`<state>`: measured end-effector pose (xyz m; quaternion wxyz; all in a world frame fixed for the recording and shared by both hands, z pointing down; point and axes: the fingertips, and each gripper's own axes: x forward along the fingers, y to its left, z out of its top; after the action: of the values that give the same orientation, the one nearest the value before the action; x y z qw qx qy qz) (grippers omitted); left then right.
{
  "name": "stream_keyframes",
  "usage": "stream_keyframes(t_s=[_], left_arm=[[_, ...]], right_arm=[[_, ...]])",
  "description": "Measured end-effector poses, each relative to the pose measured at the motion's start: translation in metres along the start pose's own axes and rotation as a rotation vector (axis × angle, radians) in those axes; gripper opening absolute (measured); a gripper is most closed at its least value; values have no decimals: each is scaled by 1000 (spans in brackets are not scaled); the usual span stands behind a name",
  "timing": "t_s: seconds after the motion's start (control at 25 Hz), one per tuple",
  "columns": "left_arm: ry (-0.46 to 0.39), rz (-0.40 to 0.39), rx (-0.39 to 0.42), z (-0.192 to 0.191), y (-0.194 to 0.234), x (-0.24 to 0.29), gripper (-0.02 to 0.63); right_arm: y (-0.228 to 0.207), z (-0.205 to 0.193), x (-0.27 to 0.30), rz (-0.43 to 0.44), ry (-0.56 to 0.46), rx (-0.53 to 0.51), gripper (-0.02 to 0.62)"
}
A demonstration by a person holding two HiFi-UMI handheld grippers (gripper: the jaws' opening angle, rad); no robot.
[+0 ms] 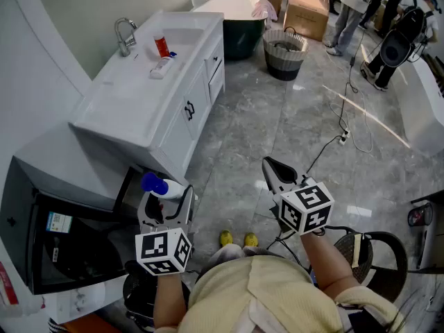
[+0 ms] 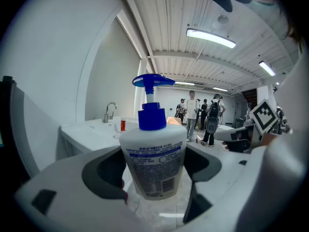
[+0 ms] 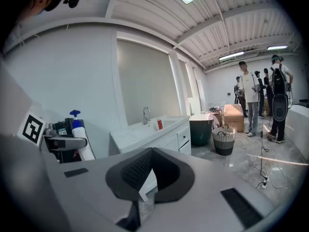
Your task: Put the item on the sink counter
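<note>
A white pump bottle (image 1: 161, 185) with a blue pump head sits upright between the jaws of my left gripper (image 1: 165, 194), held in the air in front of my body. In the left gripper view the bottle (image 2: 153, 158) fills the gap and both pads press its sides. The white sink counter (image 1: 132, 103) with its faucet (image 1: 125, 37) lies ahead and to the left, well apart from the bottle. My right gripper (image 1: 275, 170) hovers over the floor at the right; its pads (image 3: 140, 170) meet with nothing between them.
A red tube (image 1: 161, 45) and a white tube (image 1: 161, 66) lie by the basin. A black appliance (image 1: 41, 234) stands at the near left. A woven basket (image 1: 284, 53), a dark tub (image 1: 239, 26), a cardboard box (image 1: 307, 7), floor cables (image 1: 347, 127) and people are farther back.
</note>
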<state>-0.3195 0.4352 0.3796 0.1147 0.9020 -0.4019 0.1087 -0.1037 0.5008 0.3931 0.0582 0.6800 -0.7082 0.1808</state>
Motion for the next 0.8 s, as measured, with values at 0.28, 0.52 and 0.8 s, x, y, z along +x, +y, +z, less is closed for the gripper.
stream_keyframes(t_s=[0.28,0.52,0.8], left_arm=[[4,-3,-9,-1,7,4,388],[9,-13,-6,-1,16,9,388],[-3,-3,-15,5,45,14,388]], right_arm=[[8,1,3,17,-6,47,25],[16,-1,16,31,7,68,25],[34,4,45,52,19,65,25]])
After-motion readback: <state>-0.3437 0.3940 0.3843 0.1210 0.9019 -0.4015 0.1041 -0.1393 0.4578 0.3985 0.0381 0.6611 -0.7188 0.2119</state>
